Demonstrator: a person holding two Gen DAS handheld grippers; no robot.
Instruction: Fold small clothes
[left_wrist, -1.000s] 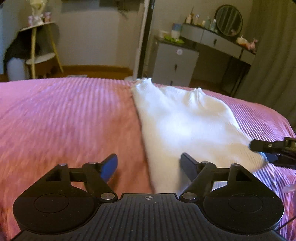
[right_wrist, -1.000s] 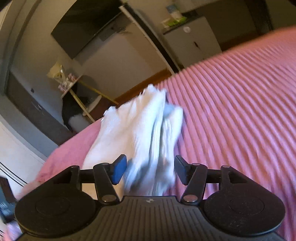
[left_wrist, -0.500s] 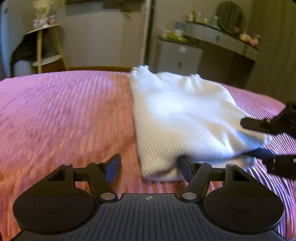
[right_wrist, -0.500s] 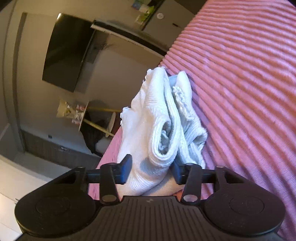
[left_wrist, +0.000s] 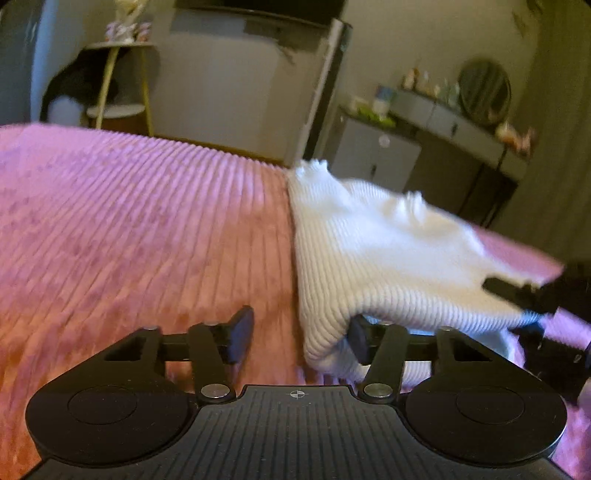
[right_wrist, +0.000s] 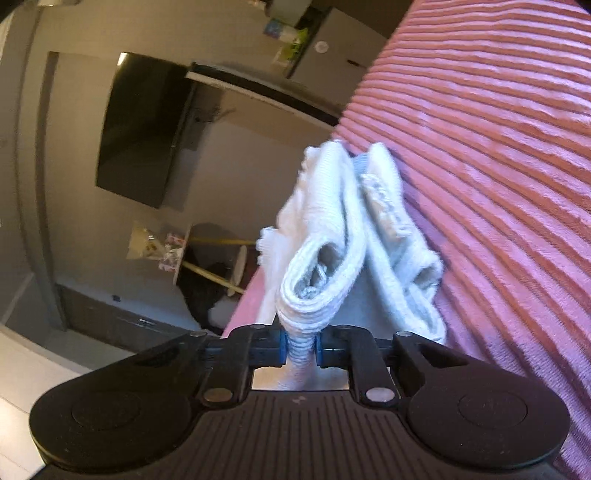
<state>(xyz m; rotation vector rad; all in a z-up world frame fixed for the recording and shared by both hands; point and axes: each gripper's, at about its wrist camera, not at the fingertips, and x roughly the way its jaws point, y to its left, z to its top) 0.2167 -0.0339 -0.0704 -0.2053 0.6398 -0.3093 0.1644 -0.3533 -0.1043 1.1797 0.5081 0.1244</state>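
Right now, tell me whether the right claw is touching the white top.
Touching. The right wrist view shows the right claw shut on a bunched edge of the white top, fabric squeezed between both blue pads.

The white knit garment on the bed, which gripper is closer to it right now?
Right. The right gripper is shut on the white knit garment's near edge. The left gripper is open, straddling the garment's other near corner without clamping it.

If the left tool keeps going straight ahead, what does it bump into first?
Most likely the white knit garment. The left tool is open, and the garment's folded corner already lies between its fingers, near the right one. Beyond that is only pink bedspread. Depth is hard to judge.
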